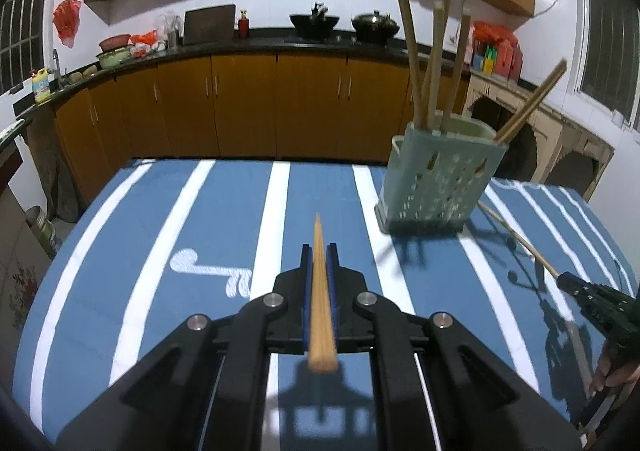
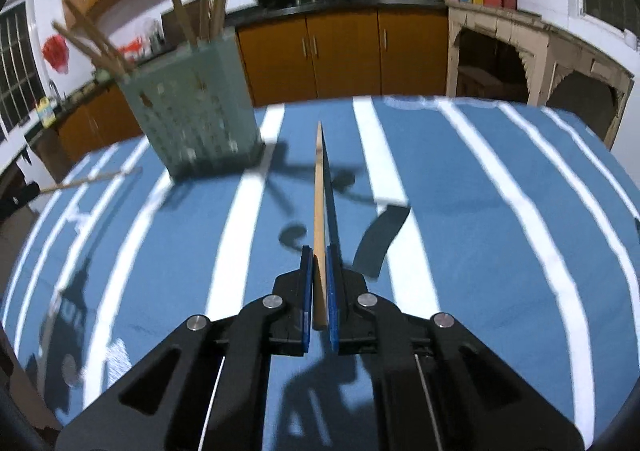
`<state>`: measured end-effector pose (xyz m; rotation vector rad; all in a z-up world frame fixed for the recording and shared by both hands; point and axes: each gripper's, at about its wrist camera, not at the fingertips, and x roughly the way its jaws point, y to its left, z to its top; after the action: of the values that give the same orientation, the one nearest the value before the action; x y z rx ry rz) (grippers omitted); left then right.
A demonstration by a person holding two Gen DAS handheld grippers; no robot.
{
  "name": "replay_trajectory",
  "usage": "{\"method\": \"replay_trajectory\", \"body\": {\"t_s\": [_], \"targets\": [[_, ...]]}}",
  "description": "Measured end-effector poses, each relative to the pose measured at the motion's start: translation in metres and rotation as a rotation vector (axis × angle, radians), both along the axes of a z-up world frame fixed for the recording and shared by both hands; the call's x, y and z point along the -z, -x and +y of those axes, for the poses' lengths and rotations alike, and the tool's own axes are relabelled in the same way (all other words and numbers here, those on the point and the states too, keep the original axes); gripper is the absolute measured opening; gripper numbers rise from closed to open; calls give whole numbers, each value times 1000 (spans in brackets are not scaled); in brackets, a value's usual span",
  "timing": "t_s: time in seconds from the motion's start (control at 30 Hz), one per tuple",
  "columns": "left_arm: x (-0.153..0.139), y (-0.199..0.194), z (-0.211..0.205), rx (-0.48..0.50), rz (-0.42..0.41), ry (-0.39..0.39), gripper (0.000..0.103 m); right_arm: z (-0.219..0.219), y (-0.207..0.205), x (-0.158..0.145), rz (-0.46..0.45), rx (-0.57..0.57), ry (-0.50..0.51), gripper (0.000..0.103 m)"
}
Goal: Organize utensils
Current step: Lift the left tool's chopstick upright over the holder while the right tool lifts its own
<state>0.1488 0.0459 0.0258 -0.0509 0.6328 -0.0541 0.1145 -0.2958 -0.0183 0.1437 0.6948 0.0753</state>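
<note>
With both grippers clamped, left gripper (image 1: 319, 251) pinches one chopstick (image 1: 319, 283) lengthwise, right gripper (image 2: 319, 253) another chopstick (image 2: 318, 211), both above the striped tablecloth (image 1: 160, 219). Sticks look light, stiff, slick; grip mid-shaft w/ tip toward the green holder (image 1: 436, 179).

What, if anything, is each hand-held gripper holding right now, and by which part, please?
Each is shut on a wooden chopstick. The left hand-held gripper pinches its chopstick along the middle; the right hand-held gripper clamps its chopstick near the thick end.
</note>
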Motion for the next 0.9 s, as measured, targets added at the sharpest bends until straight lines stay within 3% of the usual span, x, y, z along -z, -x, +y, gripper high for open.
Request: {"method": "replay_trajectory", "body": {"t_s": [0.43,0.9], "targets": [[-36,9,7,-7,-103,61,8,-9,7,-67,-227,5,-66,7],[-47,10,6,-8,-122,36,8,-7,5,-82,-266,8,-78,7]]}}
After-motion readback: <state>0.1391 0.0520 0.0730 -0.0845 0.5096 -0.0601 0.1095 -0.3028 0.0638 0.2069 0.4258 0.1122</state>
